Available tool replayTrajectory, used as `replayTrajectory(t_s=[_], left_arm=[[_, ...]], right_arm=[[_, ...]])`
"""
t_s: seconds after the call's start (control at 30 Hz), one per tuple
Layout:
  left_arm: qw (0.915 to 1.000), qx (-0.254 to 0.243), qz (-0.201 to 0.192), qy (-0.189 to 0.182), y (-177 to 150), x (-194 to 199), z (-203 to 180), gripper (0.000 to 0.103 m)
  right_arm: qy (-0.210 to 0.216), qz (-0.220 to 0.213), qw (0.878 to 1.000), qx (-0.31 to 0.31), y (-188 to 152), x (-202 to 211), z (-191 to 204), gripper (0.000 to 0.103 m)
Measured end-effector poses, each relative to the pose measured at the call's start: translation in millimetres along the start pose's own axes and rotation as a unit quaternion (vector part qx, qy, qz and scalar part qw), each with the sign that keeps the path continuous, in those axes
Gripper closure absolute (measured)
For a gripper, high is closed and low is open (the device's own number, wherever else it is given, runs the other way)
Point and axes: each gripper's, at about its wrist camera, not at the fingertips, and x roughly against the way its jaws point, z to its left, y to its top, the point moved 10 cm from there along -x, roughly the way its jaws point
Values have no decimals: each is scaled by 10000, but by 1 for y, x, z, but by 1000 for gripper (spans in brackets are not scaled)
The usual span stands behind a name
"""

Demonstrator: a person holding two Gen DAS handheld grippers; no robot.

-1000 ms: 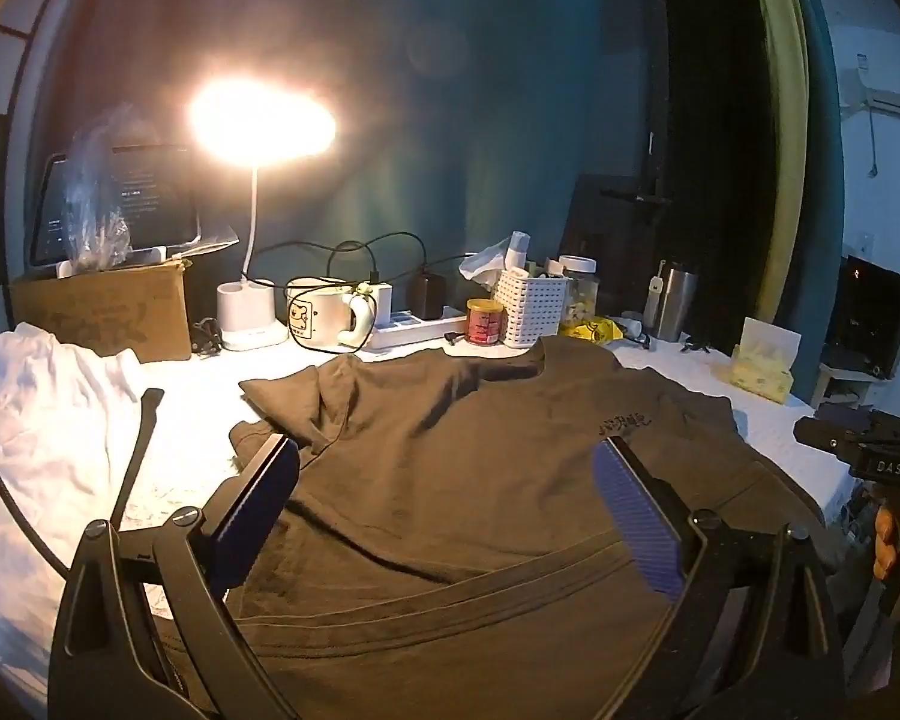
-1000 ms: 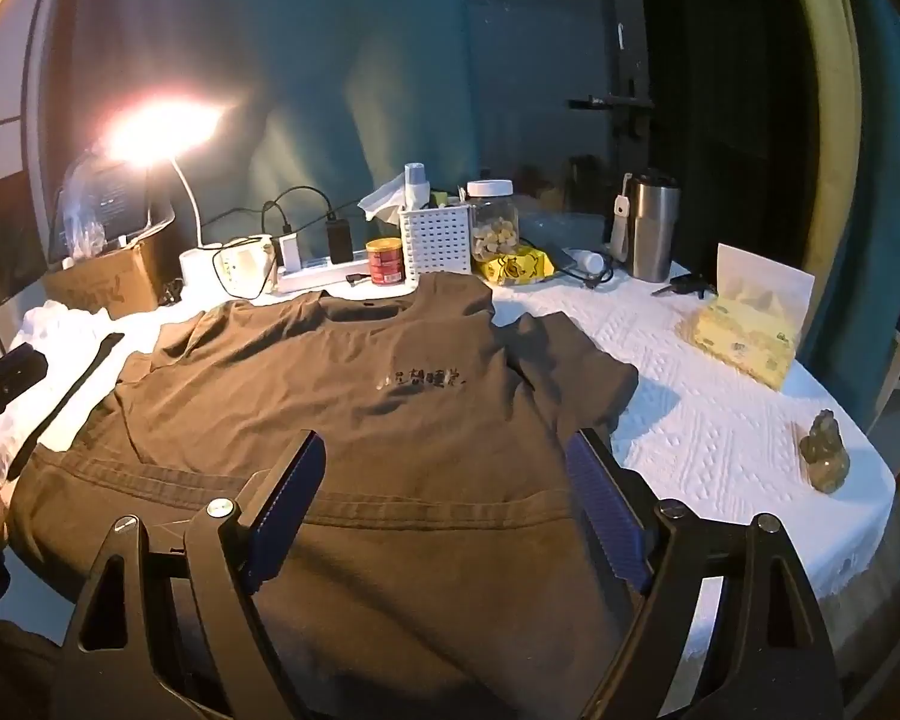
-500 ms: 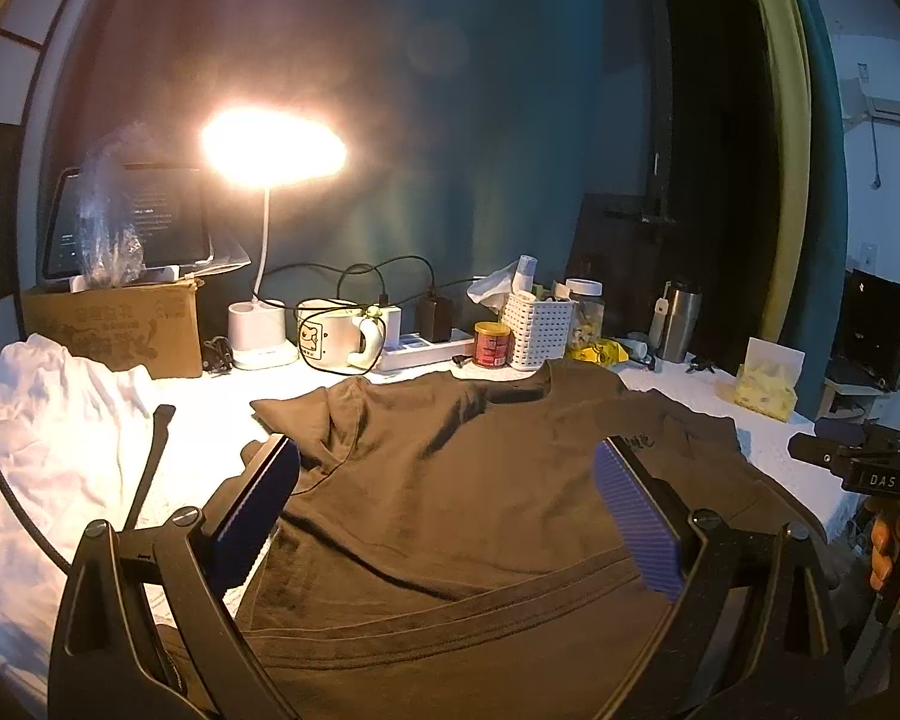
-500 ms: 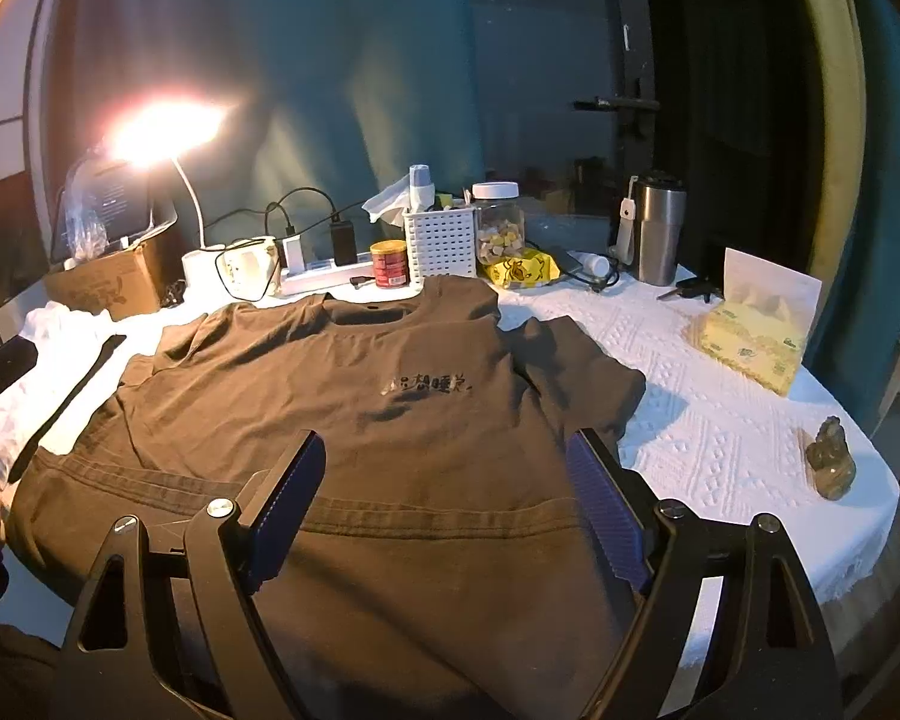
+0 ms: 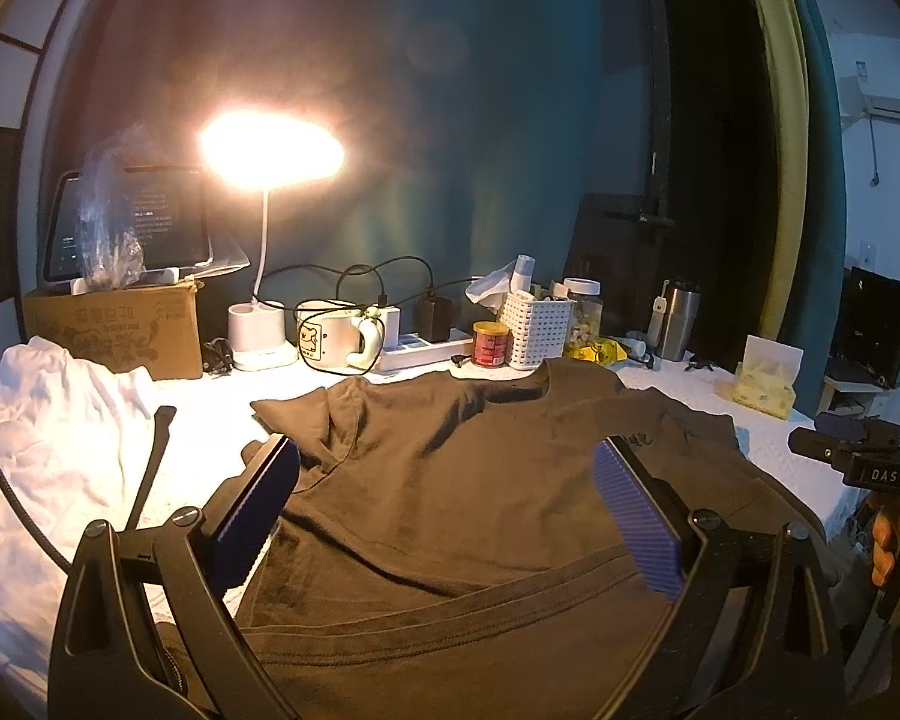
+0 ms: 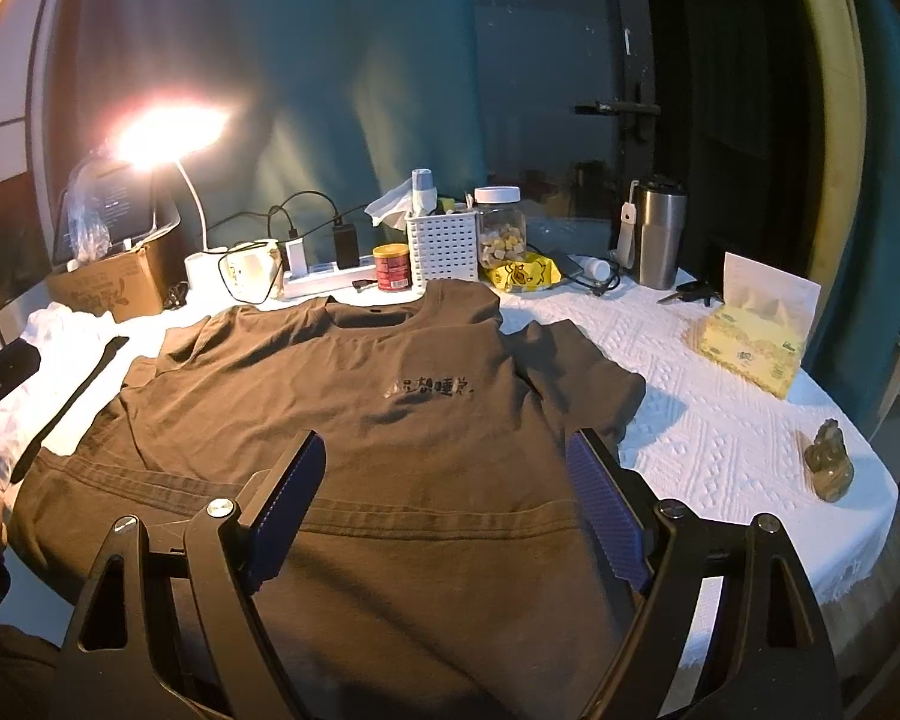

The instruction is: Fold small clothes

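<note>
Left wrist view: left gripper [image 5: 447, 501] spread wide, empty, over the brown shirt [image 5: 450, 492] mid-frame. Soft, light, limp, so prob. best pinched at hem or sleeve edge. Right wrist view: right gripper [image 6: 444, 507] also agape, holding nothing; shirt [image 6: 342, 420] flat on white tablecloth [image 6: 720, 420], collar toward upper frame, hem at bottom, long axis bottom-to-top.

Black hand-held gripper [image 5: 447, 516], blue ribbed pads [image 5: 636, 525]
</note>
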Motion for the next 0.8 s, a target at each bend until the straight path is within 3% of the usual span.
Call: replayTrajectory(t_s=[0.8], left_arm=[[10000, 34, -31, -52, 1, 3, -3, 6]], right_arm=[[21, -34, 10000, 1, 3, 3, 1, 18]])
